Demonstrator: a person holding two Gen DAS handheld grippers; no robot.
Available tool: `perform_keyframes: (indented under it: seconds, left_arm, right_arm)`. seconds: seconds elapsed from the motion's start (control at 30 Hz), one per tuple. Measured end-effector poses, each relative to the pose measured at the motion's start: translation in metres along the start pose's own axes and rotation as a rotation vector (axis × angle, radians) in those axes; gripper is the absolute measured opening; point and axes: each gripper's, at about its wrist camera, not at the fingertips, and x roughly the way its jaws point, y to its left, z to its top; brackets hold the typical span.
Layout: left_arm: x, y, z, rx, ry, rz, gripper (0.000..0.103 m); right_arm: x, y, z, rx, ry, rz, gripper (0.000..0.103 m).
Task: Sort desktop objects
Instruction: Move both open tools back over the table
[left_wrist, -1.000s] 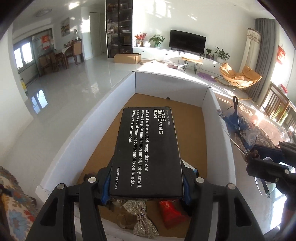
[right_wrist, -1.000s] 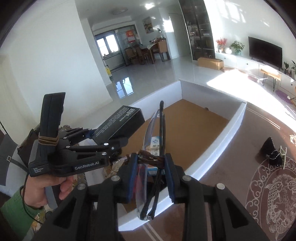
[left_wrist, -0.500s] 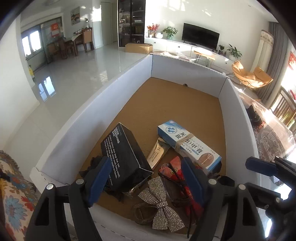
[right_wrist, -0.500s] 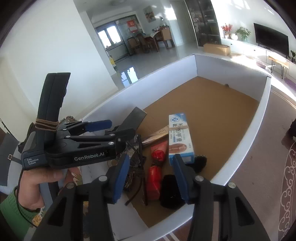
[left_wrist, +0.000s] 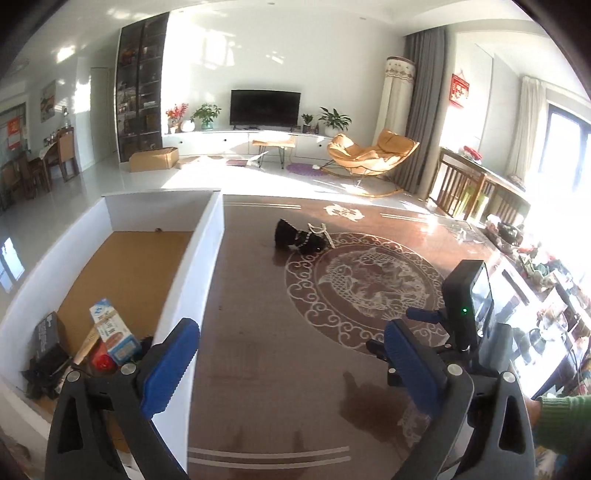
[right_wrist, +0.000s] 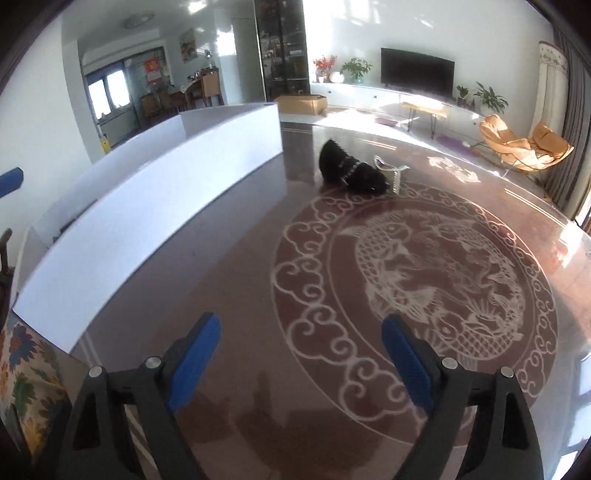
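My left gripper (left_wrist: 291, 354) hangs over the brown patterned tabletop (left_wrist: 280, 369), its jaws opening with nothing between them. To its left stands the white box (left_wrist: 207, 258) with a cork floor. In it lie the black odor-bar carton (left_wrist: 46, 334), a blue-and-white carton (left_wrist: 112, 332) and a red item (left_wrist: 103, 363). My right gripper (right_wrist: 301, 354) is also opening and empty above the table's fish pattern (right_wrist: 424, 266). A black pouch with a pearl chain (right_wrist: 347, 171) lies far ahead on the table, apart from both grippers.
The box's long white wall (right_wrist: 166, 206) runs along the left of the right wrist view. The right tool's black body (left_wrist: 465, 306) and a green sleeve (left_wrist: 565, 421) sit right of my left gripper. A floral cloth (right_wrist: 26, 369) lies at the table's near left corner.
The left gripper let go of the black carton and the right let go of the glasses, both into the box. Both grippers opened and swung right, out over the table.
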Motion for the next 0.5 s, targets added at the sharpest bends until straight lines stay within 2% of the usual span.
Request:
perform_keyframes:
  seconds: [0.07,0.17,0.3,0.5]
  left_arm:
    - [0.026,-0.031,-0.012,0.043,0.055,-0.023,0.102]
    - [0.073,-0.057,-0.035,0.08,0.147,0.009,0.102]
    - [0.121,-0.058,-0.061,0.086,0.252,0.061,0.102]
    - [0.149,-0.045,-0.076,0.057,0.324,0.099,0.102]
  right_arm:
    - [-0.006,-0.031,-0.022,0.001,0.037,-0.071,0.089]
    - [-0.014,-0.064,-0.047,0.056,0.071,-0.115,0.09]
    - [-0.02,-0.084,-0.064,0.164,0.054,-0.096,0.093]
    - [-0.013,-0.079,-0.06,0.165,0.067,-0.103,0.103]
